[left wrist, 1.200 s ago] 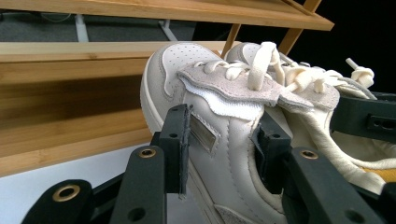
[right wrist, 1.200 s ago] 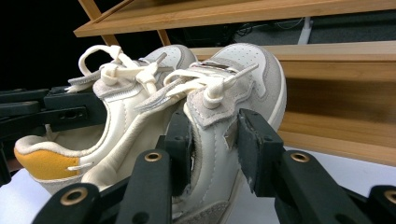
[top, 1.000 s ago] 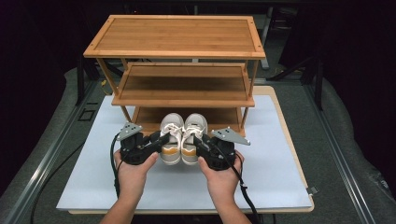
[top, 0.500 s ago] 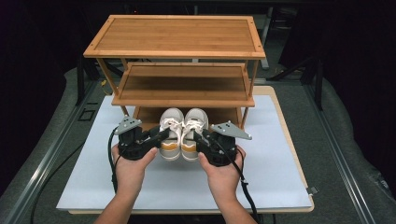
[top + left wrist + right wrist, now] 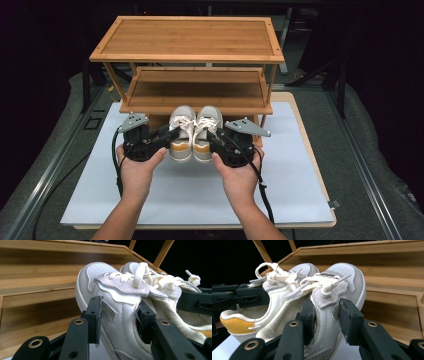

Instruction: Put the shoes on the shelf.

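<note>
shoes [image 5: 191,134] lifted higher, claws [image 5: 172,135] still clamped

The left shoe [image 5: 117,315] has a smooth, matt white leather-like upper with stitched seams, a perforated toe cap and rough grey suede-like overlays along the lacing. The right shoe [image 5: 337,302] has the same finish. The laces [image 5: 287,277] are flat woven cream cloth. The heel patch [image 5: 235,326] at 9 o'clock in the right gripper view is smooth mustard-yellow material. Each hand-held gripper, left [image 5: 117,320] and right [image 5: 325,320], has matt black plastic jaws with metal eyelets; the pads look slightly rough. The shoe rack [image 5: 187,42] is satin-finished wood with visible grain. The bench [image 5: 200,195] carries a matt pale sheet.
</note>
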The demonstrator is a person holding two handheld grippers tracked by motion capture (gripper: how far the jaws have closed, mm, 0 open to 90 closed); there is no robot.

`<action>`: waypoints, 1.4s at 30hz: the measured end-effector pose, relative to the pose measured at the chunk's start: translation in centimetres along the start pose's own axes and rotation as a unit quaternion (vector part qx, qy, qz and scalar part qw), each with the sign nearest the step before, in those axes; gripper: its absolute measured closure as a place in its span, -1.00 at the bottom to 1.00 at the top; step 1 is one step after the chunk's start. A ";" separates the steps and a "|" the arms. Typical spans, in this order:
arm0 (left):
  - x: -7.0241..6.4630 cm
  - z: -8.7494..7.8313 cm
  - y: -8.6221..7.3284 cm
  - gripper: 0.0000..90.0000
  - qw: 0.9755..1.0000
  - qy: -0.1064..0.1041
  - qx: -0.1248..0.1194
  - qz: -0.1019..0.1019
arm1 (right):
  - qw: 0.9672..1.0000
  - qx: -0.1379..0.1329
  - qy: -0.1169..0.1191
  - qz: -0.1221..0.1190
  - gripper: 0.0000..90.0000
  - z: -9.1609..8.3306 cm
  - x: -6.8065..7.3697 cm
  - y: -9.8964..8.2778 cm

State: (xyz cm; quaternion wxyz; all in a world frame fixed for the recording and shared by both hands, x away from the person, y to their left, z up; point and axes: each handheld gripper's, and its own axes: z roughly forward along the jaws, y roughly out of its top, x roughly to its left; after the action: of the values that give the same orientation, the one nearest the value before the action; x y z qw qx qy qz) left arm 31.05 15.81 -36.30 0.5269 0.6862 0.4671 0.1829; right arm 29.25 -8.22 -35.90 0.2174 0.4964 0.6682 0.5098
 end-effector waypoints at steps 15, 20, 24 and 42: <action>0.6 0.9 0.9 0.39 1.000 0.000 -0.001 -0.006 | 1.000 0.003 -0.003 0.000 0.47 0.8 -0.3 1.0; 0.8 1.3 1.6 0.39 1.000 0.000 0.000 -0.002 | 1.000 0.003 -0.005 0.000 0.47 1.1 -0.5 1.4; 0.9 1.6 2.2 0.39 1.000 0.002 -0.001 0.000 | 1.000 0.001 -0.006 -0.003 0.47 1.5 -0.7 2.0; 2.3 3.8 3.5 0.39 1.000 0.005 0.000 -0.005 | 1.000 0.006 -0.011 -0.014 0.47 3.8 -1.6 3.7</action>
State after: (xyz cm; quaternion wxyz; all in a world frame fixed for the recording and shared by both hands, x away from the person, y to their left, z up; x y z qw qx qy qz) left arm 36.63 15.62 -35.18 0.5258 0.6829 0.4728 0.1835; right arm 34.59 -7.95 -34.38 0.2287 0.4941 0.6756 0.4971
